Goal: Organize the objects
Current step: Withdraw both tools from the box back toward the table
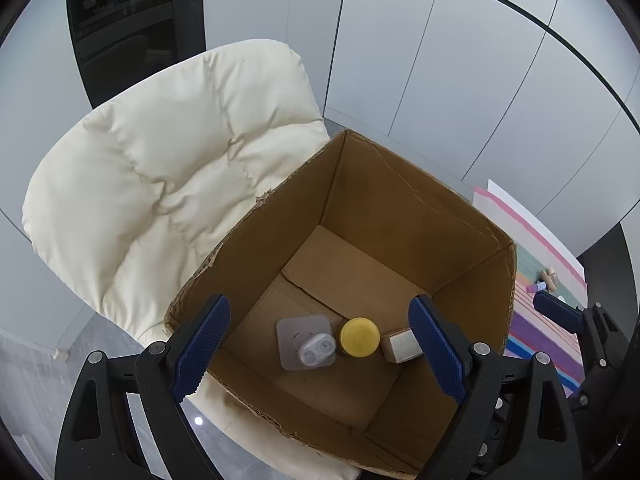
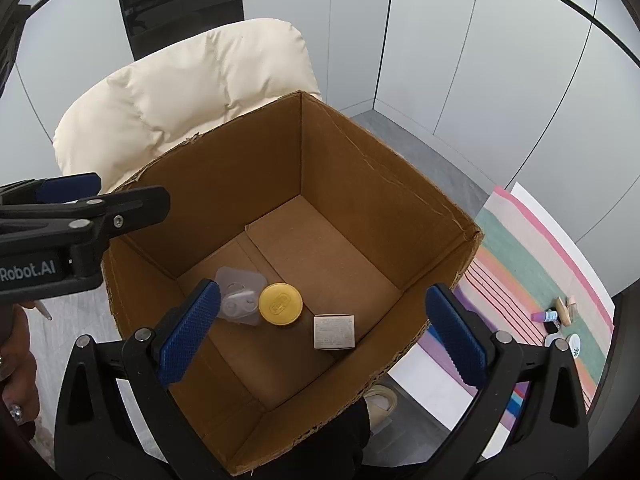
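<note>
Left gripper [image 1: 320,354] jaws spread wide, nothing between the blue ribbed pads, hovering over the open box. Right gripper [image 2: 322,338] same: jaws released, wide apart, empty, also above the box.

Under both, on the floor of the open brown cardboard box [image 2: 352,152], three items in a rough row near the near wall: clear plastic blister pack with two round domes [image 1: 307,343] on the left, round yellow-lidded jar [image 1: 359,337] in the middle just beside the pack, small grey-white square carton [image 2: 334,332] on the right, a bit apart from the jar in the right wrist view. In the left wrist view the carton is partly hidden behind the right-hand pad. Rest of the box floor bare, bottom flaps showing seams.

Box edges torn, rough. It sits against a cream padded quilted cushion [image 1: 168,168] on the far left side.

Right of the box, a striped multicolour mat [image 2: 532,264] with a few small items at its far right: small purple-blue bottle [image 2: 545,315], tan pieces, too small to tell more.

The person's hand [image 2: 18,364] at the left edge of the right wrist view, holding the left gripper's handle.

Grey panelled wall [image 1: 440,60] behind.
</note>
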`<state>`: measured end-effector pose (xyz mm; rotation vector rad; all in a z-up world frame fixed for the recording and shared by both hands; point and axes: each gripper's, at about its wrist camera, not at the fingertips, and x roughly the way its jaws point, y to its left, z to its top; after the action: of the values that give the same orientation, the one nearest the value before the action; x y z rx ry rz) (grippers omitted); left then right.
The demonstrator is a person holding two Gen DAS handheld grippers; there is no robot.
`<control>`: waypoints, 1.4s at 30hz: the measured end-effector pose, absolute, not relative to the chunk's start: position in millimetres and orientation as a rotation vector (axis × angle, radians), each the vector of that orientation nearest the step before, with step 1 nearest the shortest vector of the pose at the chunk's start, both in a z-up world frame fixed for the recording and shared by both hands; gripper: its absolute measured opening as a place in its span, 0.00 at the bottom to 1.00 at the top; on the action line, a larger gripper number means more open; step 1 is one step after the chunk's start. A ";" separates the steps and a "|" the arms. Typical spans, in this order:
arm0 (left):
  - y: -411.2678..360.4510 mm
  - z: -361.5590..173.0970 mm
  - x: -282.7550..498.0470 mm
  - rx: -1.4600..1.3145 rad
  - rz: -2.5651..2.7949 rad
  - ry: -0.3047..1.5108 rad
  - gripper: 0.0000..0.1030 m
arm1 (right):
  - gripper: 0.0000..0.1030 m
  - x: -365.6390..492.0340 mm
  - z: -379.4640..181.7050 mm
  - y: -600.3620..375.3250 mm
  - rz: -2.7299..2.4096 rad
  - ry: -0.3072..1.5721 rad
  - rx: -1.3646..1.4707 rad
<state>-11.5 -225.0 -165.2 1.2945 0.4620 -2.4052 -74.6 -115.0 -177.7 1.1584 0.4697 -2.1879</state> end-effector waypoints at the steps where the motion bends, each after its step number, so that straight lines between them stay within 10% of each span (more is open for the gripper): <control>1: -224.8 -165.0 -11.4 1.294 -2.408 0.460 0.89 | 1.00 -74.0 -177.1 -114.8 -2.190 0.471 1.157; 42: -146.8 -151.0 148.9 1.387 -2.380 0.427 0.89 | 1.00 42.2 -138.9 12.8 -2.230 0.317 1.216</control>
<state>148.9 -146.8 -151.0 1.3873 0.4271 -2.3797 42.2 12.8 -138.9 1.2163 0.3165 -2.2302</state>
